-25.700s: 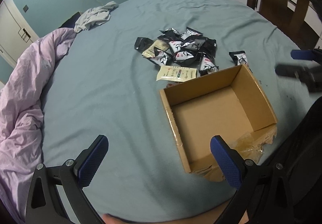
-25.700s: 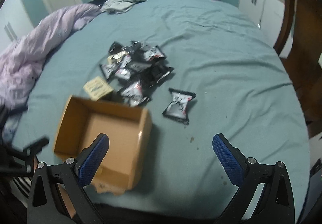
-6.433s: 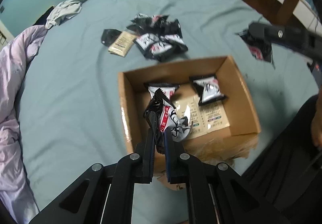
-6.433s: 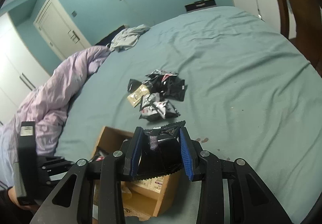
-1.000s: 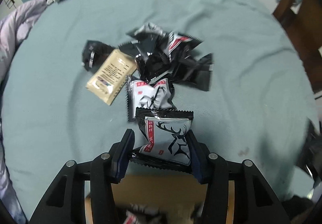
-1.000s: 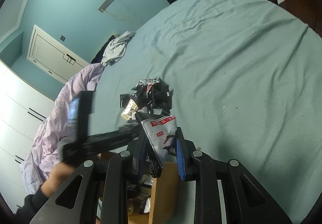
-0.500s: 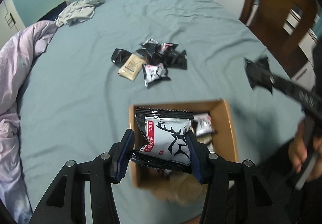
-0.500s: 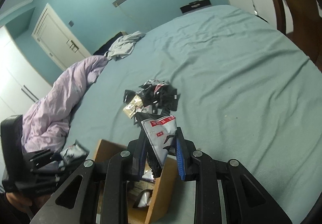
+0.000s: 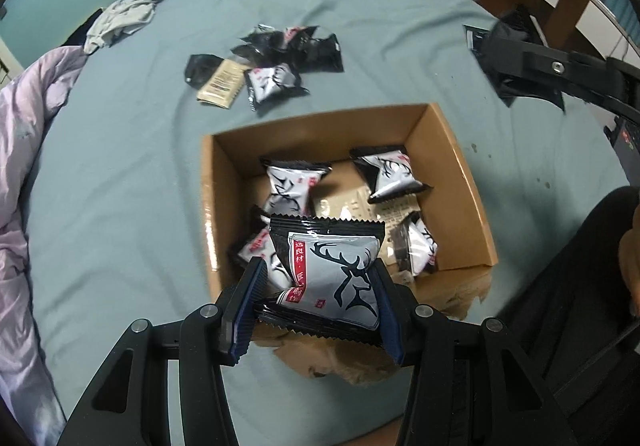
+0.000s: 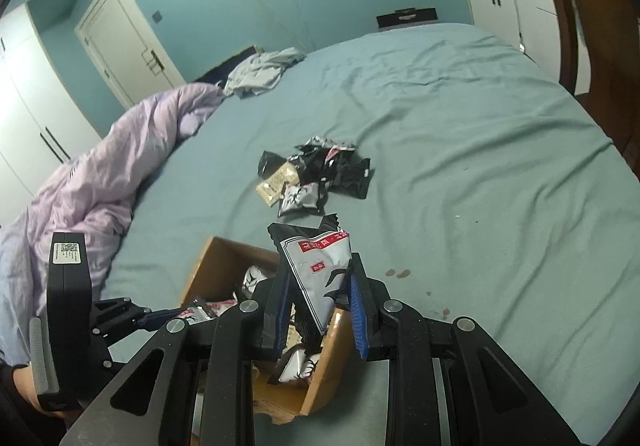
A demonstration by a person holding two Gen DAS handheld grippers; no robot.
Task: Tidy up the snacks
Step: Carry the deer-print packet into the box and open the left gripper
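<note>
I see the left gripper (image 9: 318, 296) pinching a deer packet (image 9: 334, 270) flat between its pads, held over the near edge of the box (image 9: 460, 181). Right gripper (image 10: 318, 306) is clamped on another packet (image 10: 320, 270), hanging edge-on above the box's right wall. Box on the bed (image 9: 120, 205) holds several packets. Loose pile (image 9: 280, 61) sits at 12 o'clock from the box, apart from it, with a tan sachet (image 9: 220, 83) on its left side
</note>
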